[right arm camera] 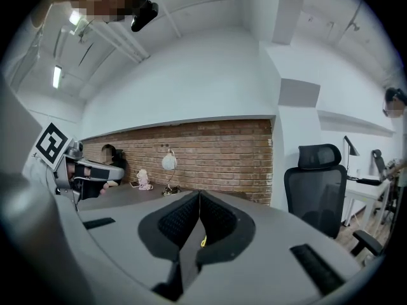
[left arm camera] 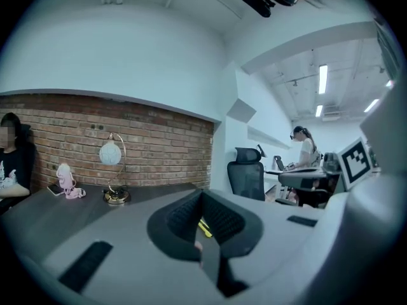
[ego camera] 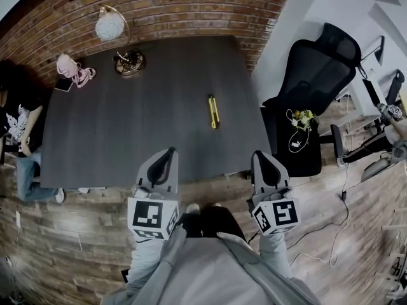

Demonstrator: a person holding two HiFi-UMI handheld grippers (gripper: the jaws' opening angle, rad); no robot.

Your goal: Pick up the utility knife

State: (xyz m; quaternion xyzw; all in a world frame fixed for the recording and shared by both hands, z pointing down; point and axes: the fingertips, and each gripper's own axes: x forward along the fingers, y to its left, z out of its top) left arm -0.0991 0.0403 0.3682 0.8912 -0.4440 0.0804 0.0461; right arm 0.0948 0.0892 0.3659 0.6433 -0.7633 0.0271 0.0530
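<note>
Both closed, empty: left hand-held gripper [ego camera: 170, 152], right hand-held gripper [ego camera: 259, 155]; utility knife [ego camera: 213, 111] ahead, midway between them, long axis pointing away

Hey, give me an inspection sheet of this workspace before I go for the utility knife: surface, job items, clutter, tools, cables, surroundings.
Surface: dark table set against a brick wall.
Job's things: yellow utility knife lying flat right of centre, untouched.
Clutter: globe lamp, pink item and small dark device at the far left corner.
Grippers: left tool and right tool both shut, empty, over the near edge, short of the knife.
Cables: white cord on a black seat beside the table; floor cable.
Surroundings: black office chair on the right; seated person on the left.
</note>
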